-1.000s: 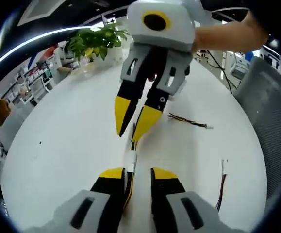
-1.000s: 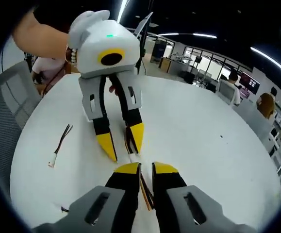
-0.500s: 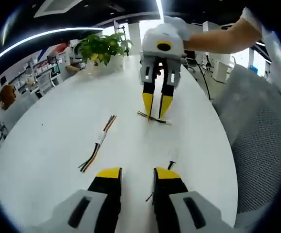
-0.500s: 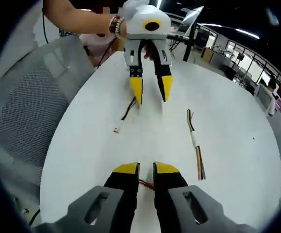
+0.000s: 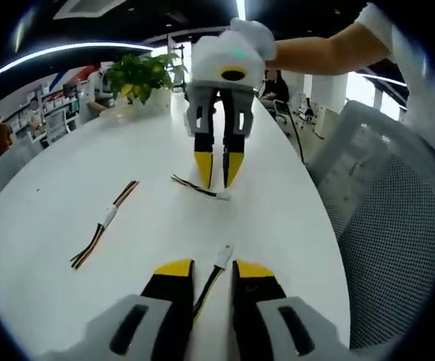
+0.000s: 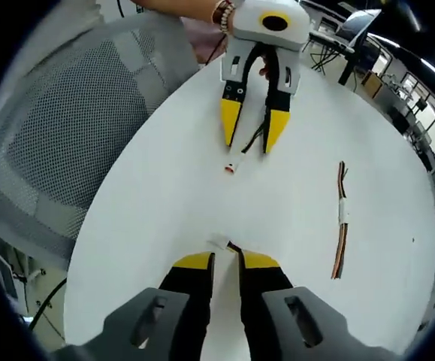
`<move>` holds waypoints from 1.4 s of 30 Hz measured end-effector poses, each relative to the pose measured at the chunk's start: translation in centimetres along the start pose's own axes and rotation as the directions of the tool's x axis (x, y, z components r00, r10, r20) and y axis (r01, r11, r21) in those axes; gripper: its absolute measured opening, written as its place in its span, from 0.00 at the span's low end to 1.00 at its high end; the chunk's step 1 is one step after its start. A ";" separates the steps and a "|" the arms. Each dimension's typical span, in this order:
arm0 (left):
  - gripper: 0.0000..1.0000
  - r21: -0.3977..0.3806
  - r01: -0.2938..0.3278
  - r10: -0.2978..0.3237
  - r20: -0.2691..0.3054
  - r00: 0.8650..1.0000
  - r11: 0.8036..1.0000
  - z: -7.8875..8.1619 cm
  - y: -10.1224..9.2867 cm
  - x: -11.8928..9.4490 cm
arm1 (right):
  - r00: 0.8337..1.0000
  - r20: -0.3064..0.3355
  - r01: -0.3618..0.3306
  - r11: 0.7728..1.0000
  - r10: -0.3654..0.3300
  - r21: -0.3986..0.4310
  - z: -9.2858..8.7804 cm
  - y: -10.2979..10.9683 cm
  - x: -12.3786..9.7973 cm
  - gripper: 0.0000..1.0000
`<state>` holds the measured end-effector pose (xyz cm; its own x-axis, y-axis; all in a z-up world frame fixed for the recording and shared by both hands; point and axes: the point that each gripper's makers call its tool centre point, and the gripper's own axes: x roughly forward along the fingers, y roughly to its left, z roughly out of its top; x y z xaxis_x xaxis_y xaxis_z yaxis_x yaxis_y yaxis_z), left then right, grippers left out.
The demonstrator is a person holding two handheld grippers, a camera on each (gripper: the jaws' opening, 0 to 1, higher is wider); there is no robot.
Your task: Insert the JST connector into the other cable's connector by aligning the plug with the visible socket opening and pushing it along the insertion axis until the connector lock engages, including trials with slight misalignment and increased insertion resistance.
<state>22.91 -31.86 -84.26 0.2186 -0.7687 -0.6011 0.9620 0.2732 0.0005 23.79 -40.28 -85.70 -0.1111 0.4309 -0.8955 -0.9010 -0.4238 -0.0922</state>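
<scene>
Lying lengthwise between the left claw's [image 5: 204, 272] narrow jaws at lower centre, one cable [image 5: 212, 278] points plug-first toward the other cable [image 5: 199, 187] beneath the right claw [image 5: 216, 171], also narrow.

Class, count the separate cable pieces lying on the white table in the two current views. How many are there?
3. A joined cable pair lies off to the side; one cable between the left tongs; one cable under the right tongs.
</scene>
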 end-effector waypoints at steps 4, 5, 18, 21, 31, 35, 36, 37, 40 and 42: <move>0.07 0.000 0.025 -0.025 0.035 0.999 1.000 0.5 -0.9 0.4 | 0.999 0.032 0.013 1.000 -0.013 -0.011 0.5 -0.4 0.2 0.07; 0.06 0.003 0.033 -0.033 0.031 0.999 0.999 0.3 -1.2 0.6 | 0.999 0.033 0.011 1.000 -0.010 -0.008 0.5 -0.4 0.2 0.07; 0.03 0.017 0.013 -0.014 0.019 1.000 1.000 0.1 -1.2 1.3 | 0.994 0.072 0.072 0.994 -0.077 0.080 1.0 -0.8 0.3 0.00; 0.03 0.016 0.009 -0.009 0.021 1.000 1.000 0.1 -1.2 1.3 | 0.992 0.078 0.093 0.988 -0.103 0.123 1.1 -0.9 0.3 0.00; 0.03 0.021 0.004 -0.005 0.019 1.000 1.000 0.1 -1.4 1.3 | 0.968 0.007 0.235 0.920 -0.250 0.314 0.6 -0.8 0.1 0.00; 0.03 0.020 0.002 -0.002 0.019 1.000 1.000 0.1 -1.4 1.3 | 0.954 -0.024 0.278 0.846 -0.300 0.455 0.6 -0.7 0.1 0.00; 0.03 0.022 0.000 0.000 0.018 1.000 1.000 0.1 -1.4 1.2 | 0.949 -0.035 0.287 0.815 -0.313 0.503 0.5 -0.8 0.0 0.00; 0.03 0.023 0.000 -0.001 0.017 1.000 1.000 0.1 -1.5 1.2 | 0.945 -0.043 0.296 0.796 -0.323 0.529 0.5 -0.7 0.0 0.00; 0.03 0.023 0.004 -0.004 0.016 1.000 1.000 0.1 -1.6 1.2 | 0.926 -0.064 0.339 0.745 -0.371 0.574 0.8 -0.5 0.1 0.00; 0.04 0.026 0.008 -0.009 0.017 1.000 1.000 0.1 -1.7 1.1 | 0.909 -0.060 0.377 0.753 -0.412 0.540 1.1 -0.5 -0.1 0.00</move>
<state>21.53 -33.21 -84.86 0.2129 -0.7808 -0.5874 0.9676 0.2519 0.0159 23.76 -39.27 -85.14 0.2952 0.5186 -0.8024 -0.9465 0.2730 -0.1718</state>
